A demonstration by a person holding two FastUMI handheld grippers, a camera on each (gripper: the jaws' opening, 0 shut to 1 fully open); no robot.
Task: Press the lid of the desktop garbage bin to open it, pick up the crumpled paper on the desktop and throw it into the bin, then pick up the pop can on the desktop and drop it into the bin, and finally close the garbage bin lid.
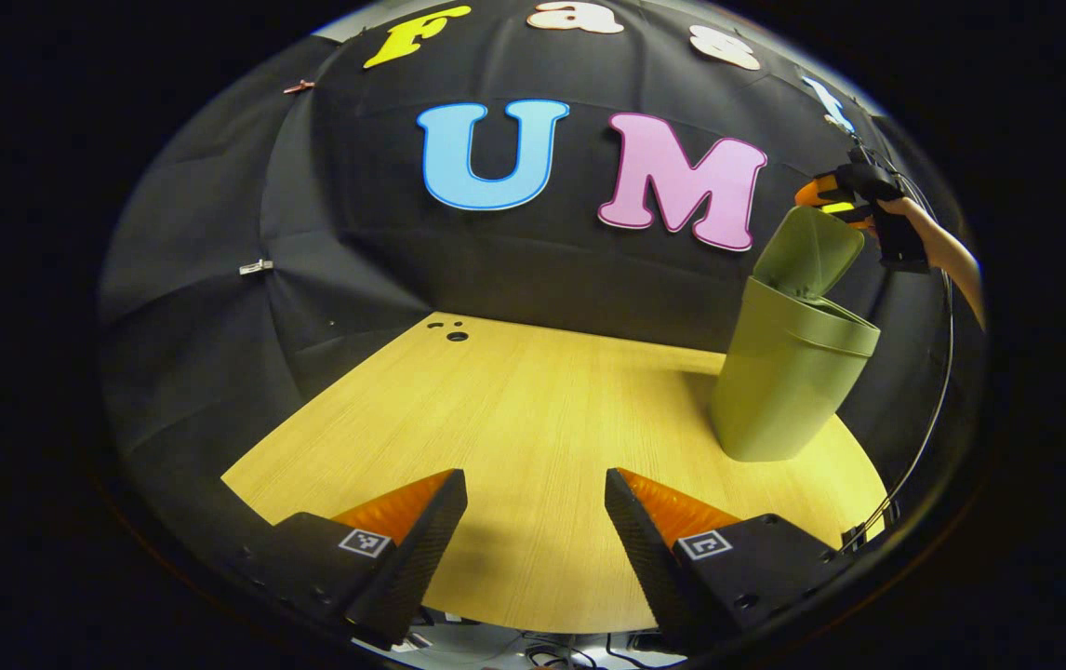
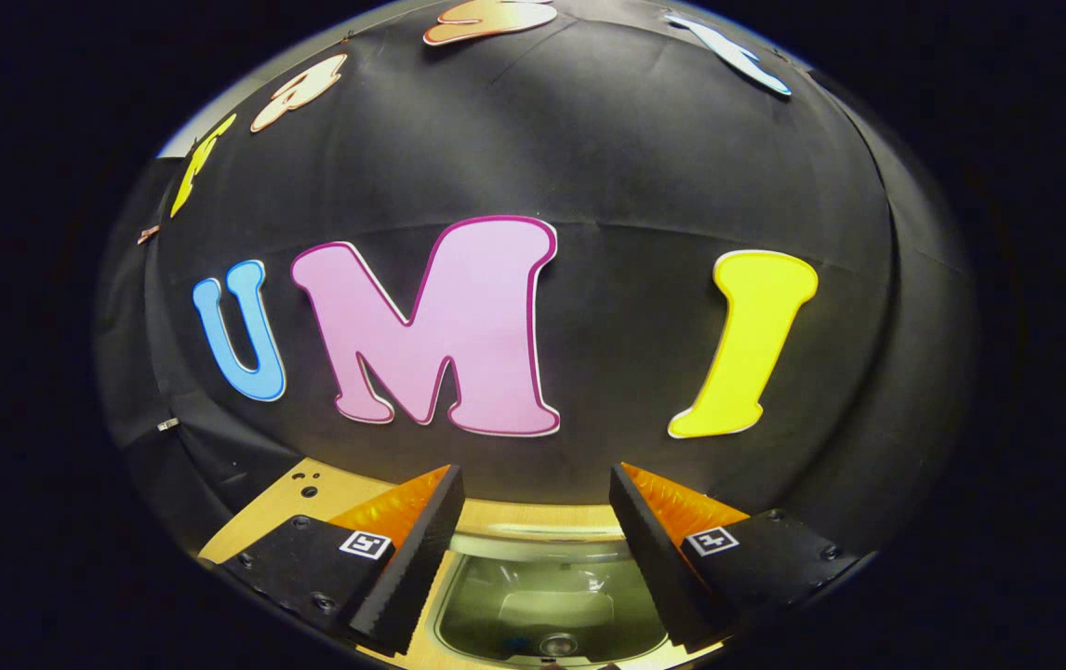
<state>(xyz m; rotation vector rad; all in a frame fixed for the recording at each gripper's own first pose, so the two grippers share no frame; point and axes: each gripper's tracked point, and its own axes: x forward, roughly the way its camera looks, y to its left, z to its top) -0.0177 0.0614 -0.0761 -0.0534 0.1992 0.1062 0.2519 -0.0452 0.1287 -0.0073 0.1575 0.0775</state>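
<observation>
- The fingers of the left gripper (image 1: 536, 521) are standing apart with nothing between them, and they are waiting low over the wooden table (image 1: 514, 409).
- The fingers of the right gripper (image 2: 536, 521) are also standing apart and holding nothing. They are hanging above the open mouth of the green bin (image 2: 547, 605).
- In the left gripper view the bin (image 1: 789, 372) is sitting on the right side of the table. Its lid (image 1: 812, 249) is tipped up and open.
- In that same view the right gripper (image 1: 845, 200) is up by the top edge of the lid, and a hand (image 1: 905, 233) is holding it.
- Inside the bin something shiny and round is lying at the bottom, maybe the can (image 2: 556, 644), but I cannot tell for sure.
- I think the dropping part is done, so closing the lid is the next job.
- To do it well, the right gripper should be pushing the lid down gently from its top edge, slowly, so the bin is not tipping or sliding.
- The left gripper should be staying out of the way.
</observation>
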